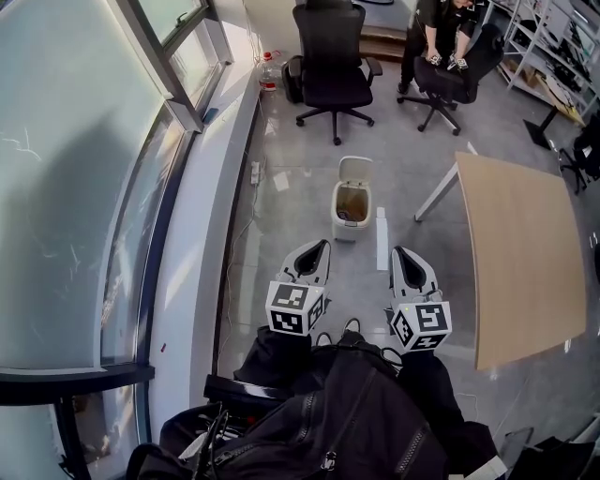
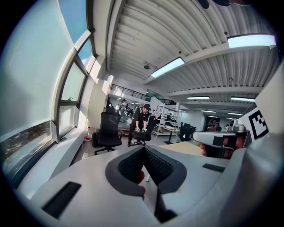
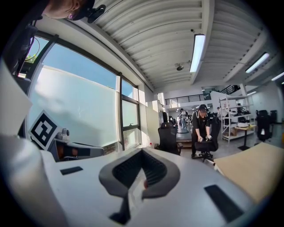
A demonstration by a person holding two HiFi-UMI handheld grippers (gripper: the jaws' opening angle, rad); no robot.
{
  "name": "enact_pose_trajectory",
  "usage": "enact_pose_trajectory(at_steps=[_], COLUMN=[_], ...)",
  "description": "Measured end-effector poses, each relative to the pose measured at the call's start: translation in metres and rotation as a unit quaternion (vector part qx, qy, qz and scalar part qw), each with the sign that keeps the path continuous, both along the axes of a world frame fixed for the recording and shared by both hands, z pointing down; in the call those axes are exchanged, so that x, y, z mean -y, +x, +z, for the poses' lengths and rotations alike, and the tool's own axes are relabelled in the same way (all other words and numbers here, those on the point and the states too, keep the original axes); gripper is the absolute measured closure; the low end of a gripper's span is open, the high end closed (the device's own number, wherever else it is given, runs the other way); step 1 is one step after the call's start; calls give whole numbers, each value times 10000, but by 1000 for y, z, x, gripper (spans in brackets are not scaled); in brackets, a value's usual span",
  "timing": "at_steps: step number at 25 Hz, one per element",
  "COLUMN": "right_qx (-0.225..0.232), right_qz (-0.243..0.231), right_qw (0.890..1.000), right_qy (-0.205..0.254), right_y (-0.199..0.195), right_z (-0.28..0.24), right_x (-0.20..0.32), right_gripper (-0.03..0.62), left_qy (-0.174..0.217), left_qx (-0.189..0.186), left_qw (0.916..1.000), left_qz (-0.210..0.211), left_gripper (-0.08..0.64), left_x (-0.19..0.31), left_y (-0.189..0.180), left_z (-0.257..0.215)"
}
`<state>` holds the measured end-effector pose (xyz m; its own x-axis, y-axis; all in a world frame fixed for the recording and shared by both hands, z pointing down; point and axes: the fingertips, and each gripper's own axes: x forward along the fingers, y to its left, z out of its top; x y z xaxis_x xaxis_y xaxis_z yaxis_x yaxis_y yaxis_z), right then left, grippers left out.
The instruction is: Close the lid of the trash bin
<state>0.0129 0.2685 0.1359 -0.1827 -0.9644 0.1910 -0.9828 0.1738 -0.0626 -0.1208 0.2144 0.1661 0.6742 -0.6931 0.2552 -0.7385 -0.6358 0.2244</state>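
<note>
A small white trash bin stands on the grey floor ahead of me. Its lid is raised upright at the far side, and a brownish liner shows inside. My left gripper and right gripper are held side by side, short of the bin and apart from it, pointing towards it. Both are shut with nothing between their jaws. In the left gripper view the shut left gripper hides the bin. In the right gripper view the right gripper likewise hides it.
A light wooden table stands at the right. A black office chair is beyond the bin, and a person leans on another chair. A glass wall runs along the left. A white strip lies beside the bin.
</note>
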Motion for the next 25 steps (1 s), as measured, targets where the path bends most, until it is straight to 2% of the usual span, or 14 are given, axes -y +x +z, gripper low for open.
enact_pose_trajectory(at_steps=[7, 14, 21, 25], right_qx=[83, 177, 281, 500], right_qz=[-127, -419, -453, -439], right_qw=[9998, 9989, 9980, 9964], right_qy=[-146, -140, -333, -518], right_y=[0, 8, 55, 87], right_z=[17, 25, 42, 57], right_x=[23, 81, 140, 167], right_gripper=[589, 589, 589, 588], left_qy=[-115, -111, -186, -181], left_qx=[88, 215, 344, 416], left_qw=[9999, 9992, 9989, 9987], left_qz=[-66, -314, -267, -231], left_gripper=[558, 558, 558, 558], left_x=[17, 69, 125, 149], left_y=[2, 9, 61, 91], left_z=[14, 17, 28, 35])
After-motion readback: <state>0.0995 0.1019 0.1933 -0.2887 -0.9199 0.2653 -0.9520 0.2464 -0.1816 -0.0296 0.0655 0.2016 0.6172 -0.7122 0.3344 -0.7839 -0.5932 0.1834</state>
